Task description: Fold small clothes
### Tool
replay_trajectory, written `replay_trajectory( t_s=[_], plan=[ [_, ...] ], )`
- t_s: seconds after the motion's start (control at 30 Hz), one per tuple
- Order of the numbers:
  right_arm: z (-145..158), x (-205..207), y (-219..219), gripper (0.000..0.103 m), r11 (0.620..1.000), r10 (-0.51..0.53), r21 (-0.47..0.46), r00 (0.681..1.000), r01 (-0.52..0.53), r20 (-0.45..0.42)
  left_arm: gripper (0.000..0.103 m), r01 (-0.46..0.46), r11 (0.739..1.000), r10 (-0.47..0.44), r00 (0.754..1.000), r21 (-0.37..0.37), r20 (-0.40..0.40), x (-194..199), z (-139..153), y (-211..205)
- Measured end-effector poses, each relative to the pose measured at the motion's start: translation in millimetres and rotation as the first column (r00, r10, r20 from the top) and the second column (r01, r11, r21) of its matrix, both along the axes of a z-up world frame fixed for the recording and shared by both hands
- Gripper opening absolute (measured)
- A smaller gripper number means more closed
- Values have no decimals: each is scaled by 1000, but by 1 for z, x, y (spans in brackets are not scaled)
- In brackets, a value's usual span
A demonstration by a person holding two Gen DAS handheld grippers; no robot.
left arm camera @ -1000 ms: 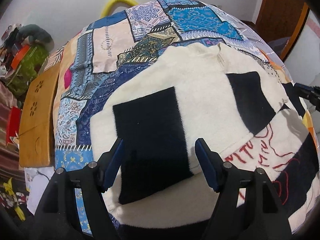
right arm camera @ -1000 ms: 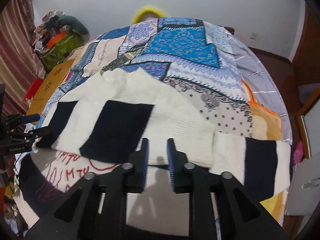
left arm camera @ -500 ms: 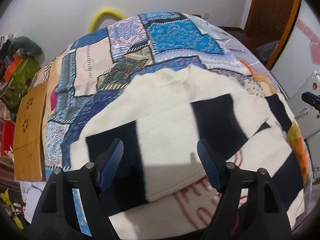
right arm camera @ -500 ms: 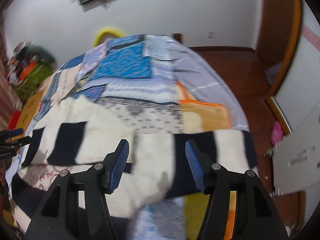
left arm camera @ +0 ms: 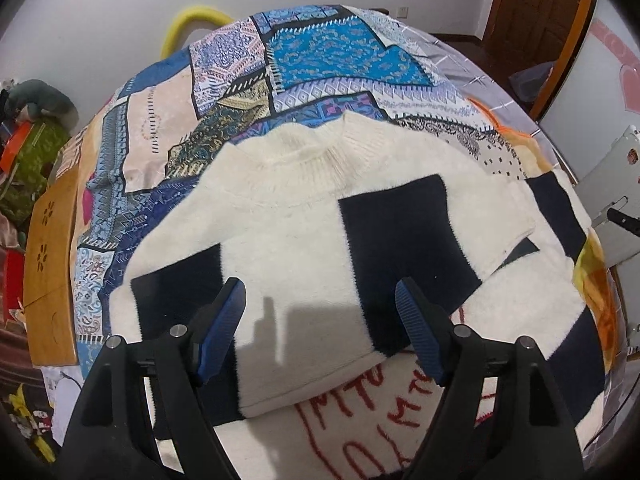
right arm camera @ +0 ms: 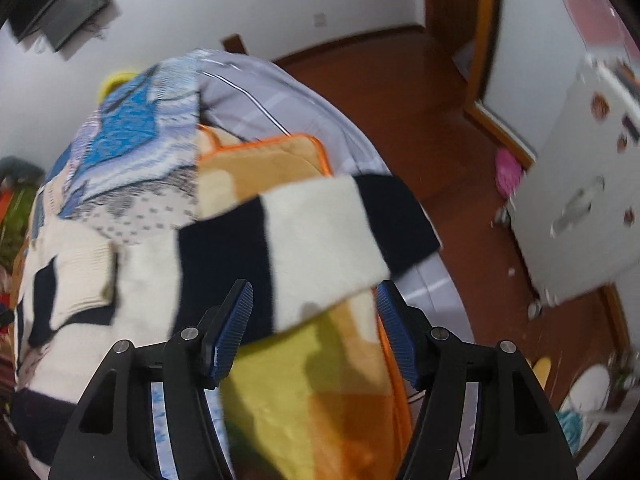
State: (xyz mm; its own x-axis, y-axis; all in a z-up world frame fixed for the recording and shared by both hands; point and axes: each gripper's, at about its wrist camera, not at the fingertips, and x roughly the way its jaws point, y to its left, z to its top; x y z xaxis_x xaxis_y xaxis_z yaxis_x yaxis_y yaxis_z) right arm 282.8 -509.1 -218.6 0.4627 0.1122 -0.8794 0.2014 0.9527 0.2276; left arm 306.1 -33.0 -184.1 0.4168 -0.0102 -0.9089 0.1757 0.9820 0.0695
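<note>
A cream sweater (left arm camera: 288, 220) with black blocks and red lettering lies on the patchwork bedspread (left arm camera: 320, 52). One sleeve is folded across its chest. My left gripper (left arm camera: 320, 328) is open and empty, hovering over the folded sleeve near the sweater's middle. In the right wrist view the other sleeve (right arm camera: 320, 236), cream with black bands, stretches out toward the bed's right edge. My right gripper (right arm camera: 314, 328) is open and empty just above that sleeve's near edge.
A yellow and orange blanket (right arm camera: 304, 392) lies under the outstretched sleeve. A wooden board (left arm camera: 50, 264) rests at the bed's left side. Brown floor (right arm camera: 420, 92) and a white cabinet (right arm camera: 580, 200) lie past the bed's right edge.
My right gripper opened and swung right, from the folded sleeve to the outstretched sleeve. My left gripper drew back and shifted right, staying open.
</note>
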Motion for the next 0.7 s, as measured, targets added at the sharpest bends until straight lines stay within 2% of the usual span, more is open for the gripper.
replay_trajectory(
  t_s=[0.3,0.57,0.67,0.7],
  plan=[
    [-49,16,-18,60,989,-75,120,993,85,-90,77,12,1000,-11,999,21,-37,12,-15,-13],
    [-66,31,-25,63,968,-113,212,988,133,-102,77,28,999,-25,998,46,-51,18,-24,-20],
    [-68,36,-28,57,960,-135,233,987,153,-89,77,26,999,-24,998,46,-53,18,-25,-18],
    [-68,37,-28,51,960,-138,235,987,154,-84,77,25,999,-23,998,47,-52,18,-25,-18]
  ],
)
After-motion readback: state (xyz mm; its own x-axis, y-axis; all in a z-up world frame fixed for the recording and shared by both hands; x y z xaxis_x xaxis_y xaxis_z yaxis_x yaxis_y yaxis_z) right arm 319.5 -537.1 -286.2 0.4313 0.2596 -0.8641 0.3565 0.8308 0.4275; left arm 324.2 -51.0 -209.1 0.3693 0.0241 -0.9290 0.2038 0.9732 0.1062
